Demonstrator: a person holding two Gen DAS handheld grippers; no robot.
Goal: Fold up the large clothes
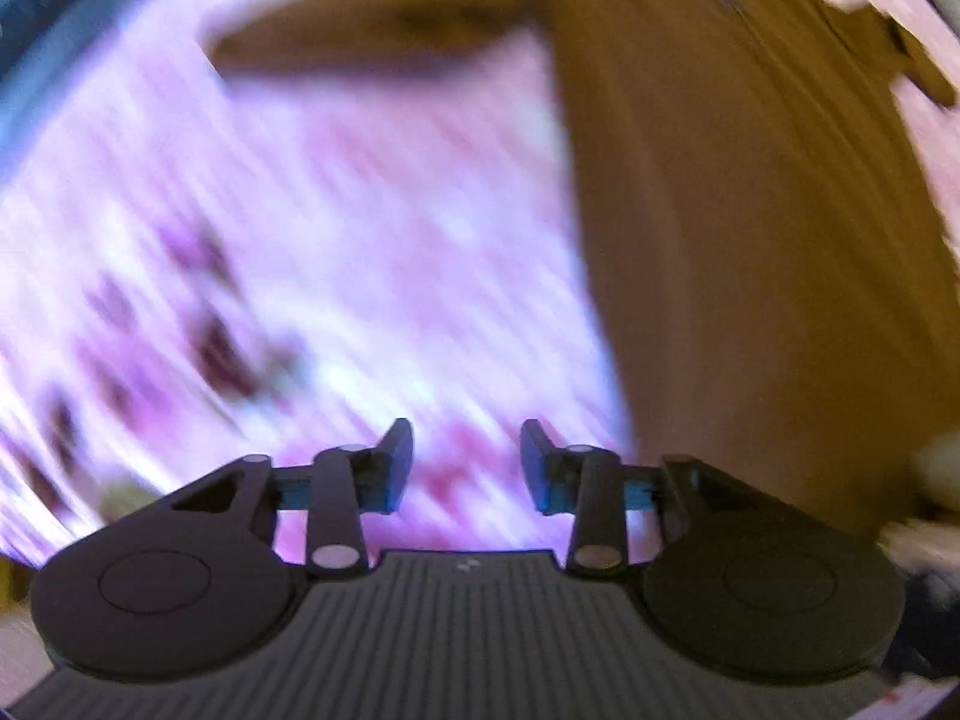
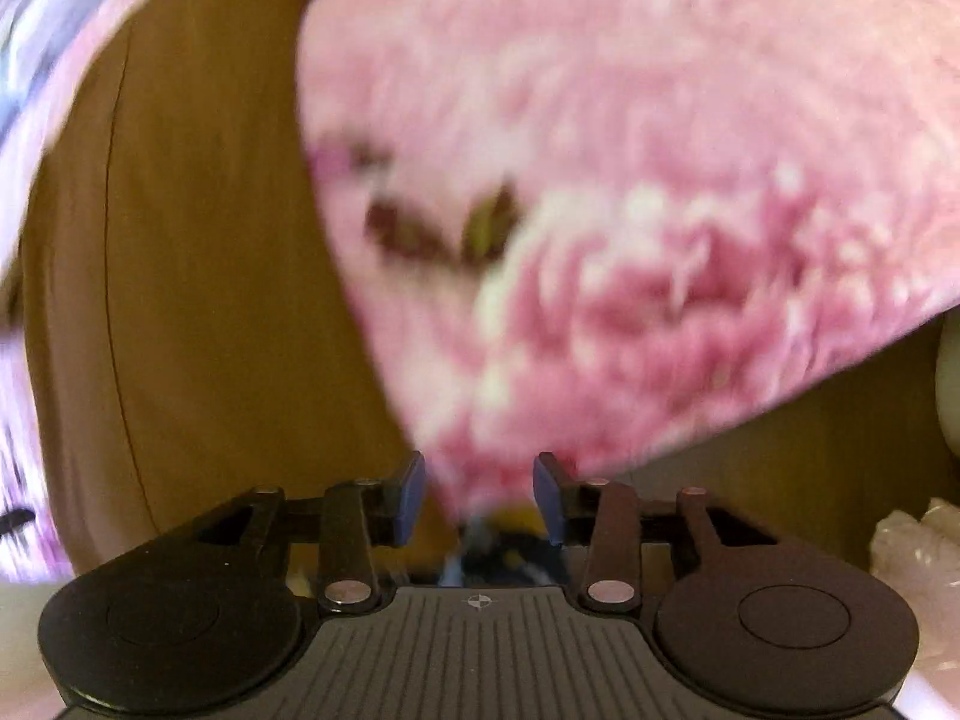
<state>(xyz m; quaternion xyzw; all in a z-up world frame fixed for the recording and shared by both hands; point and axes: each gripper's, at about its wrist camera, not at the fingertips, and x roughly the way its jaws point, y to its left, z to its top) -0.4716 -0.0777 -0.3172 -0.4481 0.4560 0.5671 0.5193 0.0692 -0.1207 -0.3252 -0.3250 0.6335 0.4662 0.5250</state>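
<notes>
A large brown garment [image 1: 750,228] lies spread on a pink floral sheet [image 1: 360,228], filling the right side of the blurred left wrist view, with a sleeve-like strip across the top. My left gripper [image 1: 467,462] hangs open over the sheet, just left of the garment's edge, nothing between its fingers. In the right wrist view the brown garment [image 2: 198,276] with a long seam fills the left. Pink floral fabric [image 2: 630,210] narrows to a point between the fingers of my right gripper [image 2: 480,495]. Its jaws stand apart and the pads do not press on the fabric.
A dark blue-grey object [image 1: 42,30] sits at the upper left edge of the left view. Crumpled pale plastic [image 2: 918,546] lies at the right edge of the right view. A brown surface [image 2: 810,432] shows under the pink fabric at the lower right.
</notes>
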